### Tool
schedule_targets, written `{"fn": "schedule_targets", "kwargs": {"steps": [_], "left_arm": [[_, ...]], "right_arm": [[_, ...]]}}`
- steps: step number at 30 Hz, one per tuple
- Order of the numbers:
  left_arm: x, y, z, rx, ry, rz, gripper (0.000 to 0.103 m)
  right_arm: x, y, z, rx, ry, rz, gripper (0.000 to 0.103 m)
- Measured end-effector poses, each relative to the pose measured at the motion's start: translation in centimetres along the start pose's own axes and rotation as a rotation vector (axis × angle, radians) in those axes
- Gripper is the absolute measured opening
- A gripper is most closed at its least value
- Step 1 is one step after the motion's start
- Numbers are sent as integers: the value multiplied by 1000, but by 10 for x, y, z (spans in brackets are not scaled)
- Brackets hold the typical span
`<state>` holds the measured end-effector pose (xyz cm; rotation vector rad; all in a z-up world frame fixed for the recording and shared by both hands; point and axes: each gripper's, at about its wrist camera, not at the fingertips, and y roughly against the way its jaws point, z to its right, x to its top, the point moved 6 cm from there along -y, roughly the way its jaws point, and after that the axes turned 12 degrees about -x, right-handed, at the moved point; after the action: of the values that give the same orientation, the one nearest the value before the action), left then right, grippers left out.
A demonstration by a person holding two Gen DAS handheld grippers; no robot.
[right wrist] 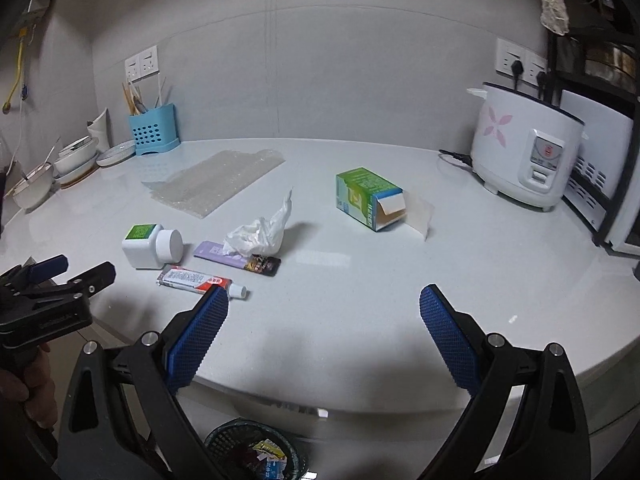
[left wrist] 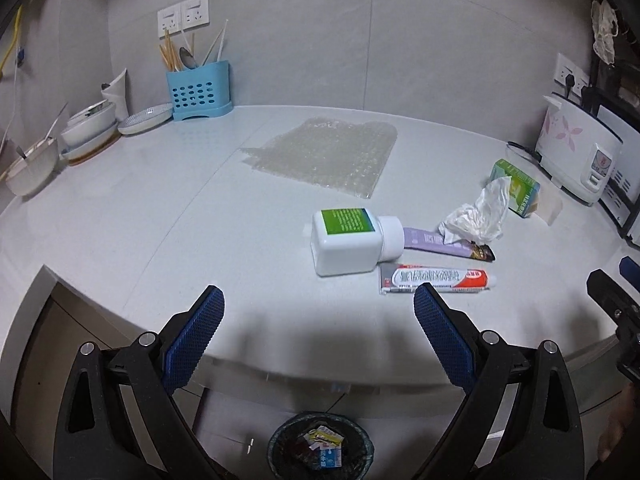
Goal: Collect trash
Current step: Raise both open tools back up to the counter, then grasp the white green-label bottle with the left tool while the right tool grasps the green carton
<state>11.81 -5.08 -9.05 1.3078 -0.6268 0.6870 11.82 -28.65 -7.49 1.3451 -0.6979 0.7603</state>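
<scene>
Print on the trash is too small or blurred to read: a white bottle with a green label lies on its side beside a purple wrapper, a red-and-white tube, a crumpled tissue and an opened green carton. They sit on a pale grey countertop against a grey wall with sockets, with bubble wrap, a blue utensil holder, stacked bowls and a flowered rice cooker. The left gripper and right gripper hover at the counter's near edge, jaws spread wide and empty; the tube lies just ahead of each. A lined trash bin holding scraps stands on the floor below.
</scene>
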Motion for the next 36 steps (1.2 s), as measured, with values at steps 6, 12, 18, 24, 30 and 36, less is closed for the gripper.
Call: {"fn": "schedule_targets", "kwargs": {"steps": [6, 12, 18, 24, 30, 36], "left_arm": [[23, -33, 5, 10, 1, -26, 94], [31, -64, 8, 20, 8, -67, 94], [34, -85, 13, 20, 7, -91, 94], [34, -98, 10, 10, 32, -122, 94], [32, -107, 3, 6, 44, -153, 93], [35, -111, -2, 24, 31, -152, 70]], "right_arm": [[42, -40, 9, 19, 90, -31, 93], [76, -94, 21, 30, 92, -118, 93], [93, -140, 29, -4, 99, -186, 93], [100, -176, 23, -25, 130, -241, 93], [94, -205, 17, -32, 141, -304, 93], [86, -220, 12, -62, 142, -351, 75]]}}
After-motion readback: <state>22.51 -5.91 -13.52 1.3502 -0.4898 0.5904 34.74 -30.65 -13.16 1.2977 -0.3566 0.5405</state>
